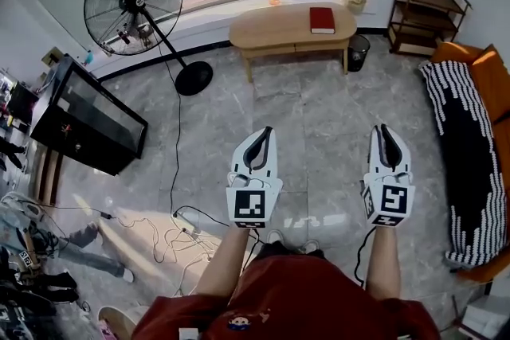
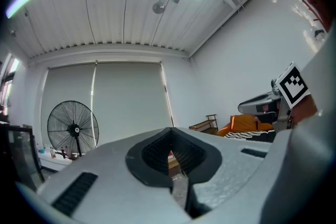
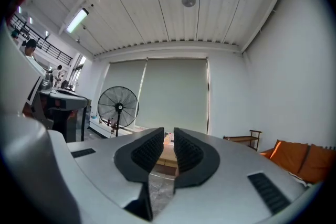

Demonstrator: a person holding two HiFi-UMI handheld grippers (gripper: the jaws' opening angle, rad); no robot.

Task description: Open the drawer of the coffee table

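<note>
Off to the left stood a black glass-topped cabinet point(image 1: 88, 117) and a pedestal fan point(image 1: 133, 2), with loose cables point(image 1: 171, 231) trailing over the grey floor tiles.

The left gripper point(image 1: 267, 131) was held out level, its tips pressed together around nothing (only the hollow behind the pads showed daylight in the left gripper view).

Straight ahead and well apart from both tools, under the window, was the wooden coffee table point(image 1: 271, 26) with a red book point(image 1: 322, 19) lying on its top. The drawer point(image 1: 296, 48) was presumably the pale front panel below that top, and it looked closed.

The right gripper point(image 1: 381, 129) also pointed level, its pads standing a narrow slit apart and bare, with the table framed between them in its own view.

Further right were a dark bin point(image 1: 358, 52), a low open shelf point(image 1: 426, 16) and an orange sofa point(image 1: 488, 72) under a black-and-white throw point(image 1: 466, 155).

Judging by this, the step in hand was the approach, and it would go best by:
- closing in squarely on the table front;
- crouching to panel height;
- spreading one pair of jaws wider before reaching;
- pulling straight back so the drawer does not rack.

No handle, groove or seam could be made out at this range. The table's far side was hidden, and the person's own knees cut off the nearest floor.
</note>
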